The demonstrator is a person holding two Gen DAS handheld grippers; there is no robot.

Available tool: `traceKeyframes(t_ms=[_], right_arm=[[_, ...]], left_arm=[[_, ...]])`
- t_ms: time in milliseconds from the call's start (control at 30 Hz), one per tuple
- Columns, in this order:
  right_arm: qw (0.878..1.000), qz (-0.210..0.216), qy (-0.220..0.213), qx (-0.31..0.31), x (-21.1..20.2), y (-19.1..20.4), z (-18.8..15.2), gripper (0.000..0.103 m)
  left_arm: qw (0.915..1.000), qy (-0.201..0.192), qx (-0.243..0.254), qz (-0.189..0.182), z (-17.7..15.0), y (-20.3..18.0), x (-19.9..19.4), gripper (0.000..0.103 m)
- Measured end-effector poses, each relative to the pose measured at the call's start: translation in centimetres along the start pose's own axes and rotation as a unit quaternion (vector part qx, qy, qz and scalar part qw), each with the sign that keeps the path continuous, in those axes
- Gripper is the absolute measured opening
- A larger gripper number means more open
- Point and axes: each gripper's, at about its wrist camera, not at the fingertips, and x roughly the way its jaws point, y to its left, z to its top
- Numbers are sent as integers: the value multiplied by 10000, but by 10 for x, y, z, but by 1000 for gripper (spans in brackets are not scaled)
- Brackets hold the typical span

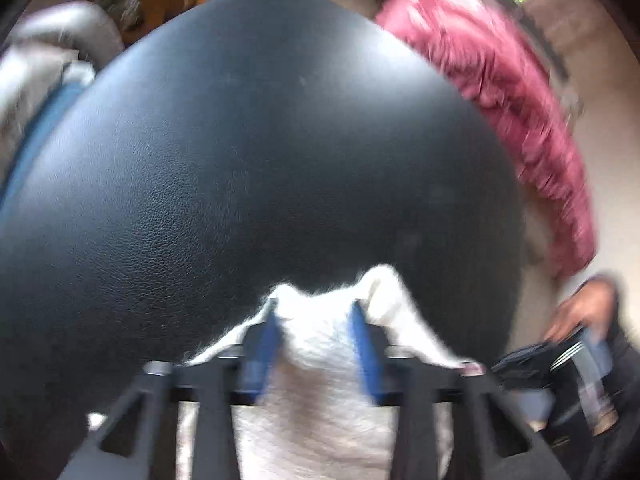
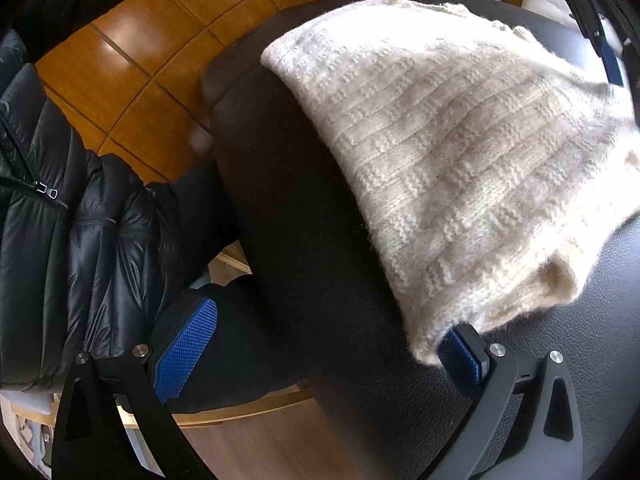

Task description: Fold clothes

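Left gripper (image 1: 316, 320) is clamped on the cream knit's (image 2: 440, 140) edge, ready to carry the fold. The knit lies across the black seat (image 2: 300, 220). Right gripper (image 2: 324, 344) gapes, empty, one pad beside the hem.

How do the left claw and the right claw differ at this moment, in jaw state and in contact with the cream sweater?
The left claw is shut, with the cream sweater bunched between its blue pads; the right claw stands wide open and grips nothing. The left sits over the knit, while the right has only one finger at the sweater's near corner, the other off the black leather seat. Both have blue-padded black fingers.
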Motion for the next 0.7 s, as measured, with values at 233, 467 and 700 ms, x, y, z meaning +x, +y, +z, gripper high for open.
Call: traceKeyframes(t_ms=[233,467,700], right_arm=[[9997,-188,-102,75,13,6,11,103],[9998,-144,-116,73,4,12,-25,103],[9994,39,-149,312,10,9,-11,103]], left_arm=[[9850,-1693,-260,-218,-51,-3,-67,6],[9594,-2770,-418,-328,-54,-8,-96,6],[9777,-1965,-685,268,-14,5,-32,10]])
